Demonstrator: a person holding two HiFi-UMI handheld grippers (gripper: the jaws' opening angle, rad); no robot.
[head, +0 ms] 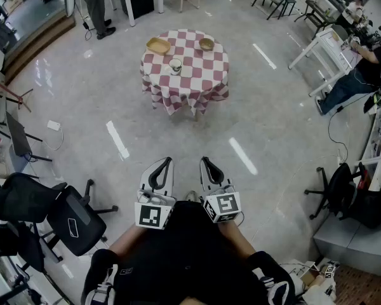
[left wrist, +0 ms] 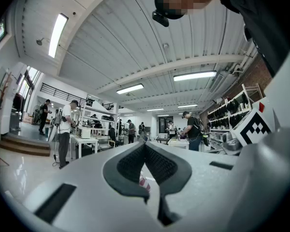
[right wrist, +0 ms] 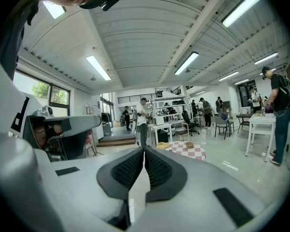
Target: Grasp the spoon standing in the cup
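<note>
Spoon cannot be picked out at this range; only the cup point(head: 175, 66) that should hold it shows, as a small white thing on the table point(head: 213, 75). Both pairs of jaws are clenched on nothing: the left gripper point(left wrist: 145, 144) has its pads meeting at the tips, and the right gripper point(right wrist: 144, 150) likewise, with only floor and cloth seen past them. In the head view both are held close to the person's body, side by side and pointing forward, the left gripper point(head: 168, 160) just beside the right gripper point(head: 204, 160). The cup stands well apart from them, straight ahead across open floor, on the near-middle of the checked cloth between a tray point(head: 157, 45) and a bowl point(head: 206, 44) farther back. It lines up slightly more with the left gripper, so that one looks marginally better placed. By the task, the spoon's long axis should be upright, calling for opened jaws closing from the sides.
</note>
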